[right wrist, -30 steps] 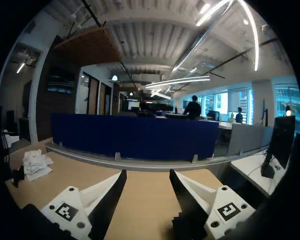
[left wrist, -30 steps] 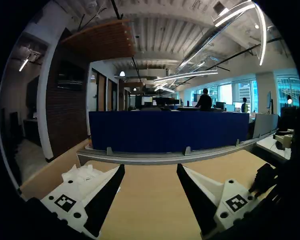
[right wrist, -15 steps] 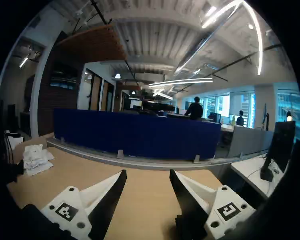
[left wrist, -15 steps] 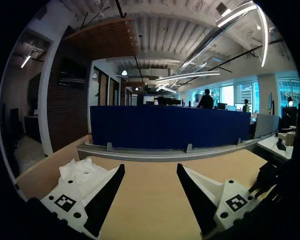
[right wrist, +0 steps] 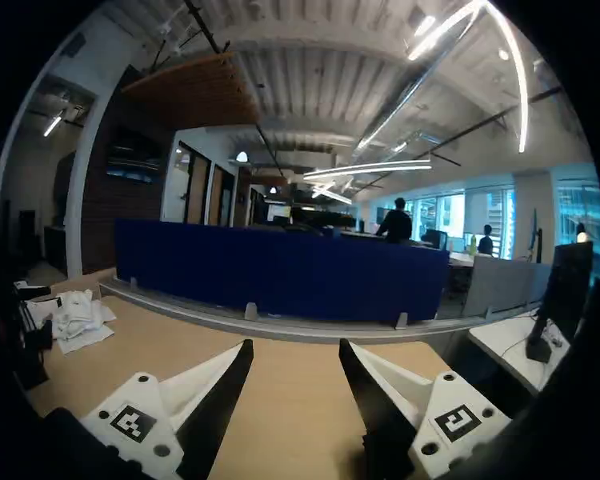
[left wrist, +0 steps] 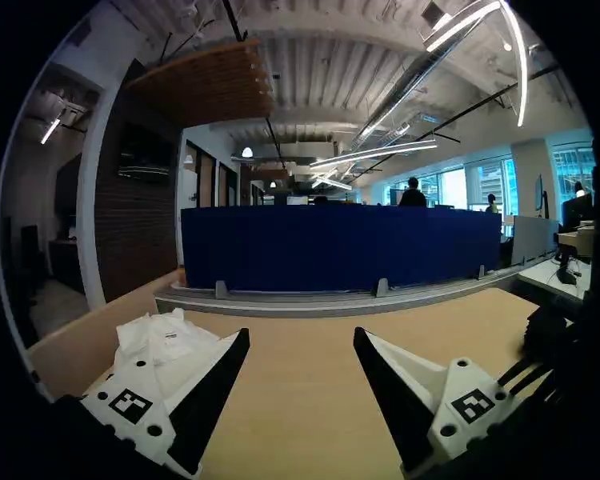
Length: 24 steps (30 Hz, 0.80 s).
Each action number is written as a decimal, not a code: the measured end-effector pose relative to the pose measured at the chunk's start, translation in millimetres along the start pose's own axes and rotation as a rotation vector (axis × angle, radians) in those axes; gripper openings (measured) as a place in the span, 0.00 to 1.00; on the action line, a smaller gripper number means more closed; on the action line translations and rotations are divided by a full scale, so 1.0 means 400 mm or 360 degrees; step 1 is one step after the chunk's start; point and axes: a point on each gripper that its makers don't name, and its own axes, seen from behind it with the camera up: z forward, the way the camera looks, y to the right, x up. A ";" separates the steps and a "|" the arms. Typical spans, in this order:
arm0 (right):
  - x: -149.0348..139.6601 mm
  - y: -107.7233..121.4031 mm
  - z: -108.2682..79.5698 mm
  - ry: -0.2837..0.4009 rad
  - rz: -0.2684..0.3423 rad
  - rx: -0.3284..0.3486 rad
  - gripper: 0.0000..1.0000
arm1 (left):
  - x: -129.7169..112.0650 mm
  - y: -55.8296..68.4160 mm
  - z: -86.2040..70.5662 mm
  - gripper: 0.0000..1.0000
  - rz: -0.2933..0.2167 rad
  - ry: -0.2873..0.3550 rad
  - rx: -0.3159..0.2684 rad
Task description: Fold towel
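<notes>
Left gripper view: the left gripper [left wrist: 300,331] is open, its two fingers spread wide with bare counter [left wrist: 300,400] between them and nothing held. The towel [left wrist: 160,336], white and crumpled in a heap, lies on the counter just ahead of the gripper's left finger, which partly hides its near edge. Nothing stands between the fingers and the counter's far end, where a grey rail [left wrist: 316,302] and a blue divider [left wrist: 340,248] close it off. A person [left wrist: 413,192] stands beyond the divider. A dark, blurred shape [left wrist: 550,340] sits at the far right edge; what it is cannot be told.

Right gripper view: the right gripper [right wrist: 296,342] is likewise open and empty above the counter [right wrist: 292,416]. The towel [right wrist: 76,316] lies well off to this gripper's left, near the counter's edge, next to dark gear [right wrist: 20,336]. The blue divider [right wrist: 284,272] runs across ahead, and a monitor [right wrist: 564,292] stands on a desk to the right.
</notes>
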 end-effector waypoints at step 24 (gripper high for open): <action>-0.064 -0.019 0.011 0.0062 0.0080 0.0014 0.84 | -0.189 0.025 0.008 0.96 -0.0015 0.0032 -0.0003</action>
